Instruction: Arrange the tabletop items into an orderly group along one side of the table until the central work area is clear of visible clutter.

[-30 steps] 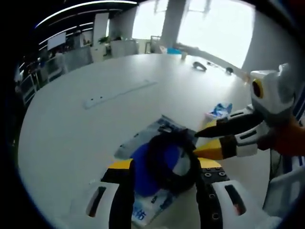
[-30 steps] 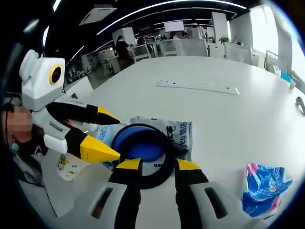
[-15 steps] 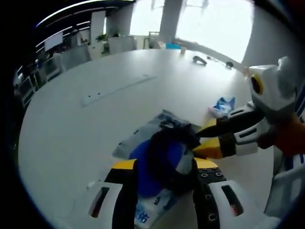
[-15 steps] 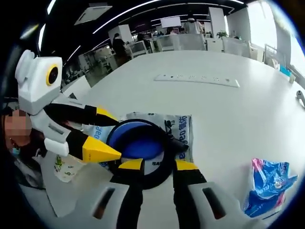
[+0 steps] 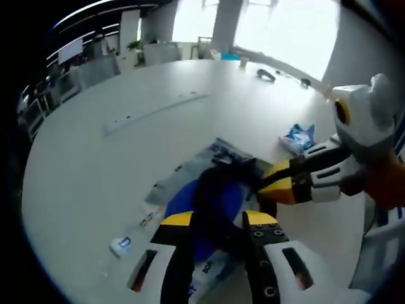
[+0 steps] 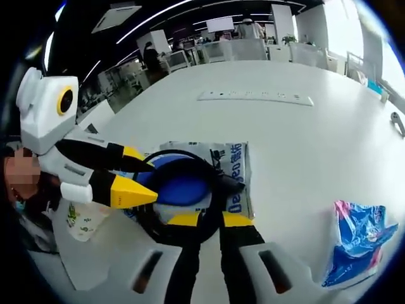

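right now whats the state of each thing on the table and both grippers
left gripper: fingers closed on the black ring's rim
right gripper: fingers closed on the black ring's near rim
black ring with blue centre: lying on the printed bag, gripped from both sides
printed bag: flat under the ring
blue and pink packet: crumpled, lying apart
white power strip: flat, untouched
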Motion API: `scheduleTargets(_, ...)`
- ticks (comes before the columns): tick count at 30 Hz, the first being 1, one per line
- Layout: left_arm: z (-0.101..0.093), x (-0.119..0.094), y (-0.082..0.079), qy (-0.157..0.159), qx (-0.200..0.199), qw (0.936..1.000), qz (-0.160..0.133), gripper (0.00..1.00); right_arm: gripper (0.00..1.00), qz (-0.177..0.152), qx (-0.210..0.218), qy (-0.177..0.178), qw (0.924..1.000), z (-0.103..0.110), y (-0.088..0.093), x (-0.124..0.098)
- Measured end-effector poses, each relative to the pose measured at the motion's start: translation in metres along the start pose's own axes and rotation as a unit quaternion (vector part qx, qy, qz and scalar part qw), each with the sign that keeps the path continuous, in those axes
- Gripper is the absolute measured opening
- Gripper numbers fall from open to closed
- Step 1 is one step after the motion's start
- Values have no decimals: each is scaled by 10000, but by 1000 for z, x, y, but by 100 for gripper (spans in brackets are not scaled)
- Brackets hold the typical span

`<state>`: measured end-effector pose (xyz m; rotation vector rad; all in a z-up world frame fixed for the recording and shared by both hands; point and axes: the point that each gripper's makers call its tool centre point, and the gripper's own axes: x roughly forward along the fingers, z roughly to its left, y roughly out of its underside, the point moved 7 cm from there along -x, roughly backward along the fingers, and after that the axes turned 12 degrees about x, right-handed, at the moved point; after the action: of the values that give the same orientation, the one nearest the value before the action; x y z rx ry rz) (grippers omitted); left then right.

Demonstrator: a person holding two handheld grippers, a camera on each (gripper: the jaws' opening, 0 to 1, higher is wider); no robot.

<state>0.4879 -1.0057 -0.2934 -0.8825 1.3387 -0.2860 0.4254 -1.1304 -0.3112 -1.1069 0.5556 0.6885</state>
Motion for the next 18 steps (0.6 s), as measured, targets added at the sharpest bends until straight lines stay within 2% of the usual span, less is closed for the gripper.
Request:
scheduleTargets(3, 2, 0, -1, -54, -30, 10000, 25, 18, 6, -9, 12, 36, 10000, 0, 0, 1)
scheduleTargets(5, 3, 1, 0, -23, -41, 10000, 59, 11, 5, -5, 26, 43, 10000, 1, 0, 0)
scheduleTargets(15, 5, 0, 2, -66, -203, 9998, 54, 6, 5, -2, 43, 66, 10000, 0, -1, 1)
scheduleTargets(18, 6, 0, 3, -60, -344, 9994, 40, 4, 4, -28, 192, 41, 9998, -1, 0, 0)
